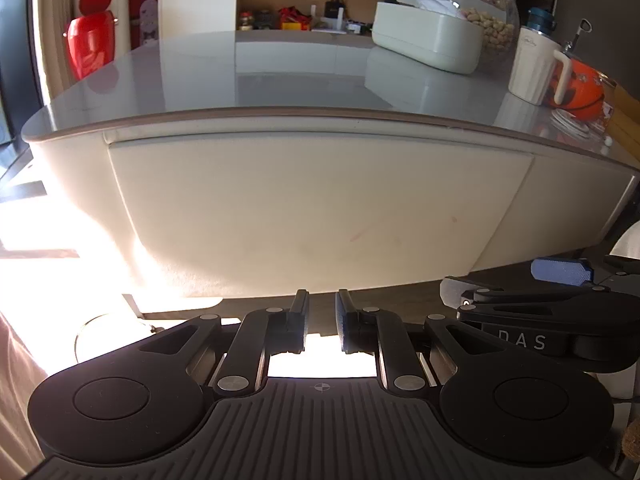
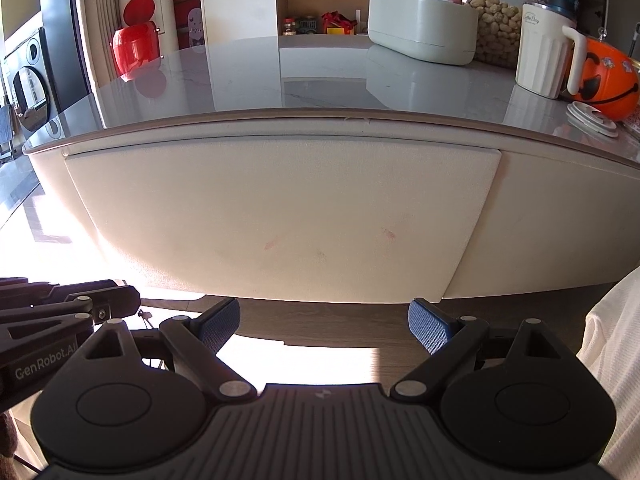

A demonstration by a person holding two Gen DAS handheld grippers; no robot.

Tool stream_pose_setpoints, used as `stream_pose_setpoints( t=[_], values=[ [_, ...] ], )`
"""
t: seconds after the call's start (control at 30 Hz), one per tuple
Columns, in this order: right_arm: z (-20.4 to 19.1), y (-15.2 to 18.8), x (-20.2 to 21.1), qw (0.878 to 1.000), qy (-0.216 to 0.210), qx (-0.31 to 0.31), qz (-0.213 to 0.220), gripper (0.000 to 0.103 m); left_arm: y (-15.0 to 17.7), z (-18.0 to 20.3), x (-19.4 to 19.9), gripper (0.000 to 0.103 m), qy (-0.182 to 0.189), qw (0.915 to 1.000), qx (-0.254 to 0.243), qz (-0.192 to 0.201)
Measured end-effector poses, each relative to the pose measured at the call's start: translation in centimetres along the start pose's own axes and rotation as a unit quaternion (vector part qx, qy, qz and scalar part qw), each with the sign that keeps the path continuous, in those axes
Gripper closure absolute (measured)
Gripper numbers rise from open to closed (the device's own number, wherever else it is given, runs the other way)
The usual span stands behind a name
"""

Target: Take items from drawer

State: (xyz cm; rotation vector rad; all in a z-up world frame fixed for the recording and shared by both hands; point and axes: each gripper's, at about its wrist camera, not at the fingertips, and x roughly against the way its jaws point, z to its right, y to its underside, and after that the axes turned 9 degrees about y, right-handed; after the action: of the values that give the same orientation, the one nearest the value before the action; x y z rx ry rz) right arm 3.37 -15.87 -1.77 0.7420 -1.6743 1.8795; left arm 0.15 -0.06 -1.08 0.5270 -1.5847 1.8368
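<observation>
My left claw (image 1: 322, 320) is pressed nearly together, with only a narrow gap between its pads and nothing in it. My right claw (image 2: 324, 326) is spread wide and is likewise empty. Both sit low and side by side, just in front of the table, each pointing at the drawer front (image 2: 276, 216).

The drawer is shut. Its pale face sits flush under the table edge (image 1: 320, 114), and only thin seams mark its outline. I see no handle or knob in either view (a grip lip under the lower edge is possible, but I cannot tell). The items to be taken are inside and hidden.

Judgement: the task has not started, and opening the drawer comes first.

Risks from here:
- With no visible handle, a claw may slide off the smooth face or catch the fixed panel beside the drawer instead.
- If the latch is push-to-open, pulling would do nothing.
- The two claws are close together, so one could knock the other when reaching.
- Strong sun glare on the floor below washes out the lower edge, so a hold there may be misjudged.

On the grey top, well clear of the edge, stand a white jug (image 2: 544, 52), an orange pumpkin pail (image 2: 608, 80), a white tub (image 2: 420, 28) and a red bin (image 2: 136, 48).
</observation>
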Motion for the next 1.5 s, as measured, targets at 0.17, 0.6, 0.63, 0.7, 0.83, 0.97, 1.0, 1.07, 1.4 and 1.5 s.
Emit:
stream_pose_setpoints(
  t=[0.17,0.6,0.63,0.7,0.83,0.97,1.0,1.07,1.4,1.5],
  values=[
    [-0.06,-0.02,0.04,1.000,0.001,-0.001,-0.004,0.011,0.12,-0.09,-0.07,0.087,-0.002,1.0000,-0.001,-0.004],
    [-0.17,0.10,-0.17,1.000,0.001,0.001,-0.008,0.011,0.07,-0.38,-0.22,0.087,-0.004,0.9999,0.002,-0.009],
    [-0.19,0.12,-0.16,1.000,0.002,0.001,-0.008,0.011,0.08,-0.39,-0.21,0.087,-0.004,0.9999,0.002,-0.009],
    [-0.19,0.12,-0.16,1.000,0.002,0.001,-0.008,0.011,0.09,-0.41,-0.22,0.087,-0.004,1.0000,0.002,-0.009],
    [-0.21,0.13,-0.16,1.000,0.002,0.000,-0.008,0.011,0.10,-0.42,-0.22,0.087,-0.004,0.9999,0.002,-0.009],
    [-0.20,0.15,-0.16,1.000,0.002,0.001,-0.008,0.011,0.30,-0.62,-0.26,0.087,-0.004,0.9999,0.002,-0.009],
    [-0.20,0.15,-0.17,1.000,0.002,0.001,-0.008,0.011,0.32,-0.64,-0.26,0.087,-0.004,0.9999,0.002,-0.009],
    [-0.20,0.16,-0.17,1.000,0.002,0.001,-0.007,0.011,0.32,-0.65,-0.26,0.087,-0.004,0.9999,0.003,-0.009],
    [-0.20,0.18,-0.21,1.000,0.002,0.001,-0.007,0.011,0.28,-0.65,-0.26,0.087,-0.004,0.9999,0.002,-0.009],
    [-0.19,0.18,-0.21,1.000,0.002,0.001,-0.007,0.011,0.27,-0.65,-0.26,0.087,-0.004,0.9999,0.002,-0.009]
  ],
)
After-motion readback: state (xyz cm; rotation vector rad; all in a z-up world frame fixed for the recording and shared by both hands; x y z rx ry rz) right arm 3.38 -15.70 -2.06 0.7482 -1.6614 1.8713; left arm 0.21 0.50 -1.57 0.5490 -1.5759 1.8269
